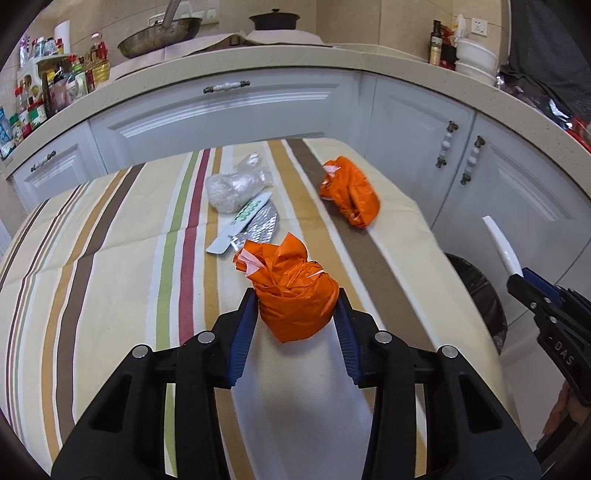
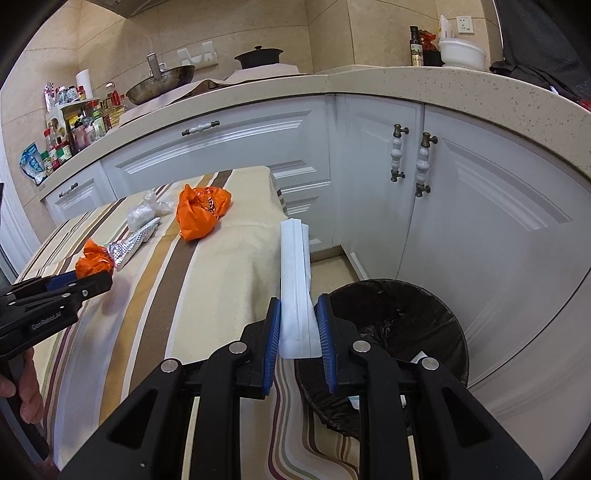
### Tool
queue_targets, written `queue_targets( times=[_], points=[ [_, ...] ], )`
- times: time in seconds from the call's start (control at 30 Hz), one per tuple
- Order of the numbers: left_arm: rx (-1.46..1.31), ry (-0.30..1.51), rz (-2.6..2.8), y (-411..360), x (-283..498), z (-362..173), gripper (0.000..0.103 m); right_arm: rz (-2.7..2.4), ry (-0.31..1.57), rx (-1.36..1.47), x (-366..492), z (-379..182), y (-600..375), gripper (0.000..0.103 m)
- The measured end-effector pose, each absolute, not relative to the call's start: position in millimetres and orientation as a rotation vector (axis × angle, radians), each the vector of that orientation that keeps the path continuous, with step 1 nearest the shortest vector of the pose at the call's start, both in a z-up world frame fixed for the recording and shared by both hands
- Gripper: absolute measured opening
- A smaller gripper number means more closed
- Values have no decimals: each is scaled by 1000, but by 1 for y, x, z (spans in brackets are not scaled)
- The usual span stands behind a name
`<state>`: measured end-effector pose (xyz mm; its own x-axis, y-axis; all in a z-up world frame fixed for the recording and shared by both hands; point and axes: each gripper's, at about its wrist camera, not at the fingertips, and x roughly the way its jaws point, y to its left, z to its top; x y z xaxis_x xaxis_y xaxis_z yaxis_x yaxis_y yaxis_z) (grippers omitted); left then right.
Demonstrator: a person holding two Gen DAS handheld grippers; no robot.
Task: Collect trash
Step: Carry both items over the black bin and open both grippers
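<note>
My left gripper point(image 1: 297, 301) is shut on a crumpled orange plastic bag point(image 1: 293, 290) above the striped tablecloth point(image 1: 110, 258); it also shows in the right wrist view point(image 2: 94, 264). My right gripper point(image 2: 298, 314) is shut on a flat white pouch point(image 2: 295, 280), held past the table's right edge, near the black-lined trash bin point(image 2: 406, 321). A second orange bag point(image 1: 351, 192) lies at the far right of the table. A clear plastic bag point(image 1: 236, 184), a white-and-green wrapper point(image 1: 240, 223) and a silver foil blister pack point(image 1: 262, 225) lie in the middle.
White cabinets point(image 2: 480, 206) with knobbed handles curve behind the table and bin. The counter above carries a wok point(image 1: 159, 35), a dark pot point(image 1: 273, 20), bottles and white bowls point(image 1: 474, 57). The bin also shows in the left wrist view point(image 1: 476, 291), on the floor at the table's right.
</note>
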<state>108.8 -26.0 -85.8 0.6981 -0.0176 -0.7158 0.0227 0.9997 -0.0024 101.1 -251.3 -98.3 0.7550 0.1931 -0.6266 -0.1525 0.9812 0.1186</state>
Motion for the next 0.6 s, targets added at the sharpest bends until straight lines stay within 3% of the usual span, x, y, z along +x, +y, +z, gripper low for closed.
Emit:
queue_targets(
  times=[0.6],
  points=[
    [123, 698, -239, -135, 96, -67, 40, 3, 648, 88, 75, -88, -318, 21]
  ],
)
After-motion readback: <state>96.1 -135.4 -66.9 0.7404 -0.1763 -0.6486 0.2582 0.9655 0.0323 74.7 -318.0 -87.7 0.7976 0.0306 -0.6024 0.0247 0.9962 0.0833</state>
